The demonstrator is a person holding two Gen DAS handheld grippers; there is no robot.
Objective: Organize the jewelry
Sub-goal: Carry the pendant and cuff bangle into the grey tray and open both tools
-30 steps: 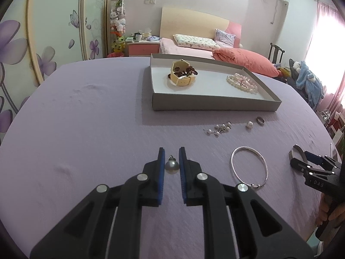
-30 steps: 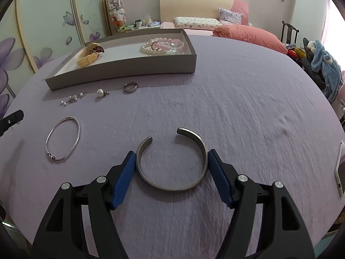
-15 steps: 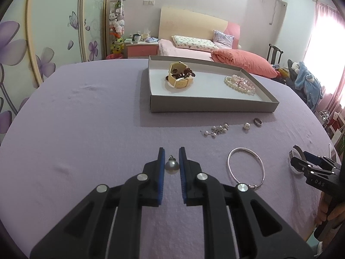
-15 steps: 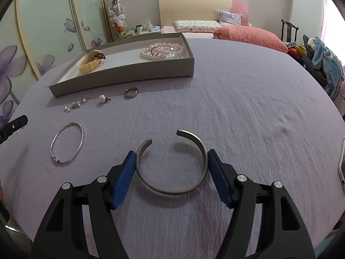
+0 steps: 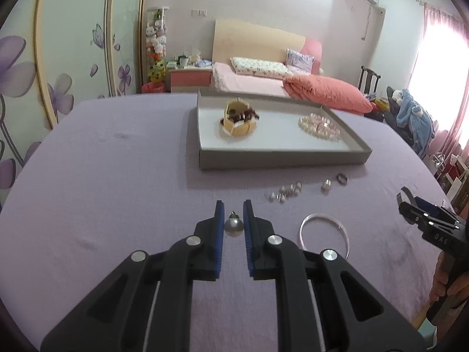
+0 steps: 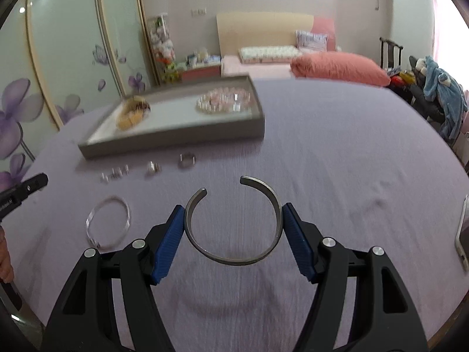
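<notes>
Right gripper (image 6: 234, 228) jaws clamped on open silver cuff (image 6: 234, 223), lifted above purple surface (image 6: 337, 152). Left gripper (image 5: 233, 226) jaws narrowly apart around pearl pendant (image 5: 233, 225); contact unclear. Advice: carry both level toward tray (image 5: 281, 158) at 12 o'clock, lower gently. Tray holds cream bracelet (image 5: 237, 121) at left, pink bead bracelets (image 5: 319, 126) at right.

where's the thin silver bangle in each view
Left wrist: the thin silver bangle lies on the purple cloth at lower right of centre, right of the left gripper.
Right wrist: the same bangle lies at lower left, left of the right gripper and its open cuff bracelet.
Shared landmark: the grey tray, beyond the bangle in both views.
</notes>
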